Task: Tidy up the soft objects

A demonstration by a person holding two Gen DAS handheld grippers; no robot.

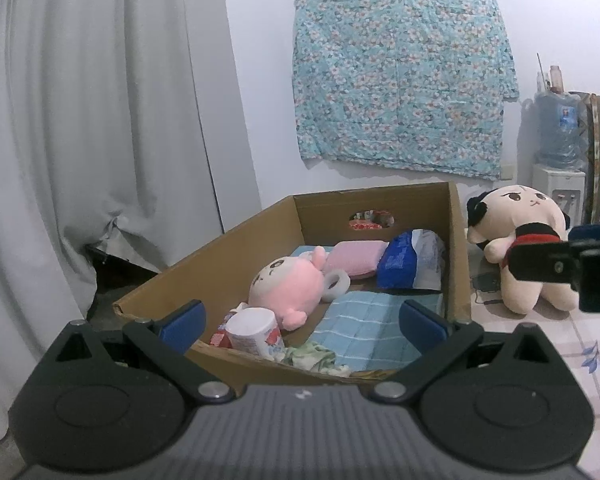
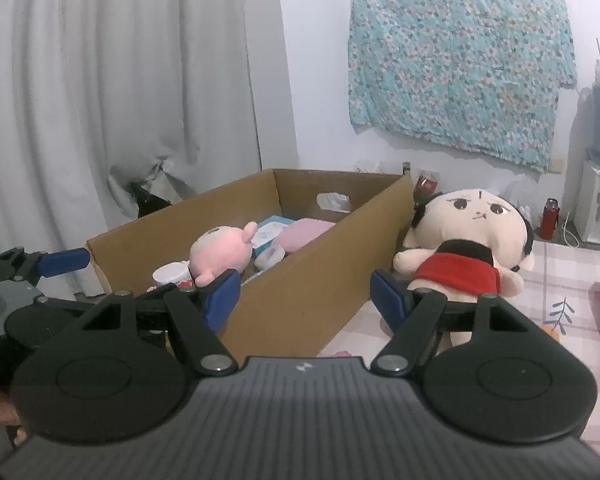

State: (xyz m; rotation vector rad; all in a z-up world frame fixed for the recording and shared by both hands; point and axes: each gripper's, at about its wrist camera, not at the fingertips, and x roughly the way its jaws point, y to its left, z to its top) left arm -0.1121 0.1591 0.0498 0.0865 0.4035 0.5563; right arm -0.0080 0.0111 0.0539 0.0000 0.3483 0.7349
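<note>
Colours ahead of our two tools

Ahead of our left gripper [image 1: 302, 320] (blue pads) we see a brown cardboard box [image 1: 228, 256] holding a pink plush [image 1: 286, 284] and a light-blue checked cloth [image 1: 364, 320]; right of it, a cream doll [image 2: 466, 240] in red.

box: we see open cardboard box [image 1: 236, 256] on floor
inside: pink plush [image 1: 288, 284], pink cushion [image 1: 354, 258], blue cloth [image 1: 364, 320]
outside: cream doll [image 2: 472, 248] w/ red top, upright, just beside box

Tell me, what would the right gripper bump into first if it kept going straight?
Probably the box: the right gripper points at its near corner, with the doll off to the right.
</note>
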